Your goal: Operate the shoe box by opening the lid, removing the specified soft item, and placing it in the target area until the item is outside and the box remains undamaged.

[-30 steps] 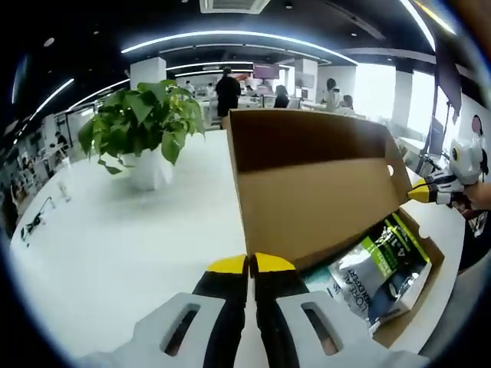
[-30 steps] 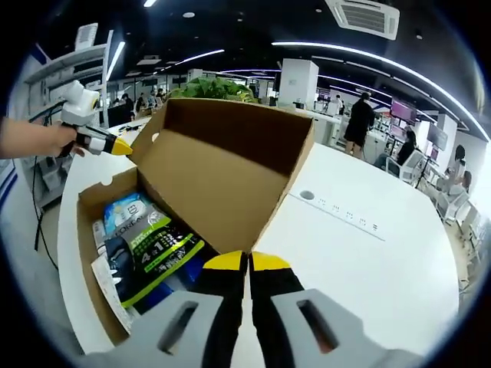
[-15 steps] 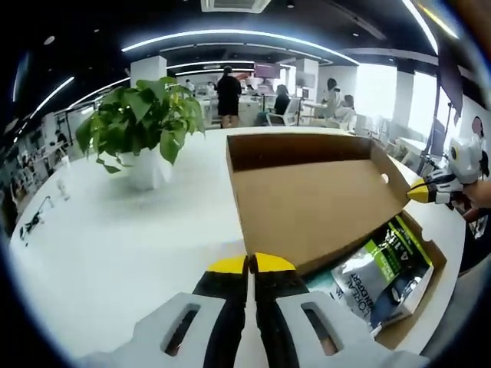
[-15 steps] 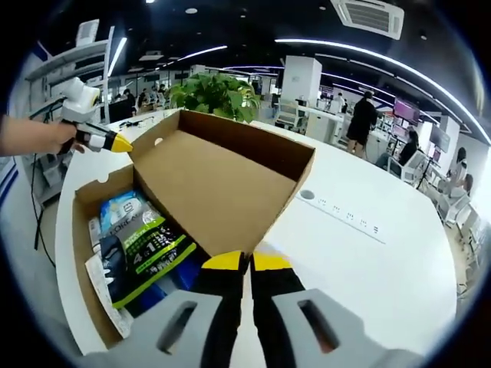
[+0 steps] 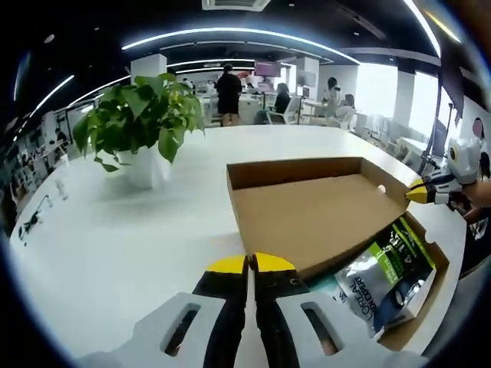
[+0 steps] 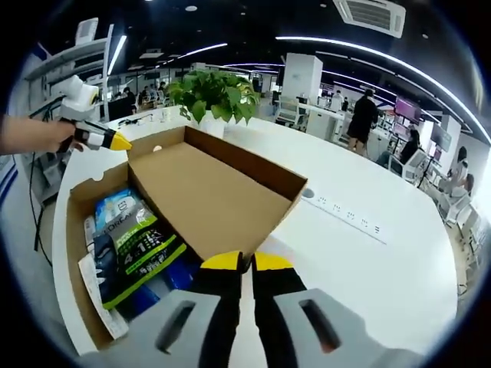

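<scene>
The brown cardboard shoe box (image 5: 420, 305) (image 6: 74, 230) stands open on a white table. Its lid (image 5: 314, 215) (image 6: 207, 199) lies folded back nearly flat, inside facing up. A green, black and grey soft pouch (image 5: 383, 268) (image 6: 138, 245) lies in the box on other packets. My left gripper (image 5: 251, 264) is shut, its yellow tips at the lid's near corner by the hinge; it also shows held in a hand (image 6: 119, 142). My right gripper (image 6: 246, 261) is shut at the opposite lid corner, also seen as a yellow tip (image 5: 418, 194). Whether cardboard is pinched is hidden.
A potted green plant (image 5: 142, 123) (image 6: 215, 96) stands on the table beyond the lid. A socket strip (image 6: 345, 215) is set into the tabletop right of the box. Bare white table (image 5: 115, 230) spreads left of the lid. People and desks fill the office behind.
The lid has swung down from upright to nearly flat on the table. Both grippers stay shut at its corners, and the views have hardly shifted.
</scene>
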`<state>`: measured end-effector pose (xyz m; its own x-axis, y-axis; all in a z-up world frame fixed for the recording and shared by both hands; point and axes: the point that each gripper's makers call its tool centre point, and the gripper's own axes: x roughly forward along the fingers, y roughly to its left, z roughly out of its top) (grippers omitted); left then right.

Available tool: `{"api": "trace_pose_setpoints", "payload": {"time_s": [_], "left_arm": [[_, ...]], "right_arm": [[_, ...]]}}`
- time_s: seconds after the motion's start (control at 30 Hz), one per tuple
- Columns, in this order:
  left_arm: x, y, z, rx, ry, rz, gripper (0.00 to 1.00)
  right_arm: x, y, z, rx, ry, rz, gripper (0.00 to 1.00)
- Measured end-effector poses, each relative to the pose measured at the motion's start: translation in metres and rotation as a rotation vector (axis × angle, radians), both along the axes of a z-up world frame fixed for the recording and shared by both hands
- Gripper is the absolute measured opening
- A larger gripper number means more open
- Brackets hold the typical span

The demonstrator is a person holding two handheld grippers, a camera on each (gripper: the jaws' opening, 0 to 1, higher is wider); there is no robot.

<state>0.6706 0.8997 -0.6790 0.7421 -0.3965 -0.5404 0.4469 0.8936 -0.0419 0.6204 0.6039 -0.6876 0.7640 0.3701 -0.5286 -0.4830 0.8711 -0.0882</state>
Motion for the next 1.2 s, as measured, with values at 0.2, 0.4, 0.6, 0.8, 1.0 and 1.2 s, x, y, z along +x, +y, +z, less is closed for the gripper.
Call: {"api": "trace_pose_setpoints", "payload": {"time_s": [0.2,0.4,0.6,0.8,1.0,1.2], "left_arm": [[-0.001,0.001,-0.003,-0.001,0.005,0.003,0.0],[0.002,0.0,-0.007,0.01,0.008,-0.003,0.0],[0.004,0.0,-0.01,0.011,0.02,-0.004,0.0],[0.005,-0.001,-0.011,0.003,0.024,-0.001,0.0],[0.005,-0.001,-0.01,0.022,0.022,-0.012,0.0],[-0.004,-0.004,-0.005,0.04,0.018,-0.028,0.04]], "right_arm": [[0.003,0.001,-0.003,0.011,0.008,-0.005,0.03],[0.006,0.0,-0.006,0.029,0.021,-0.023,0.04],[0.008,0.0,-0.007,0.037,0.028,-0.03,0.04],[0.01,0.0,-0.01,0.049,0.037,-0.039,0.04],[0.011,-0.001,-0.008,0.089,0.046,-0.058,0.04],[0.005,0.0,-0.004,0.129,0.042,-0.062,0.05]]}}
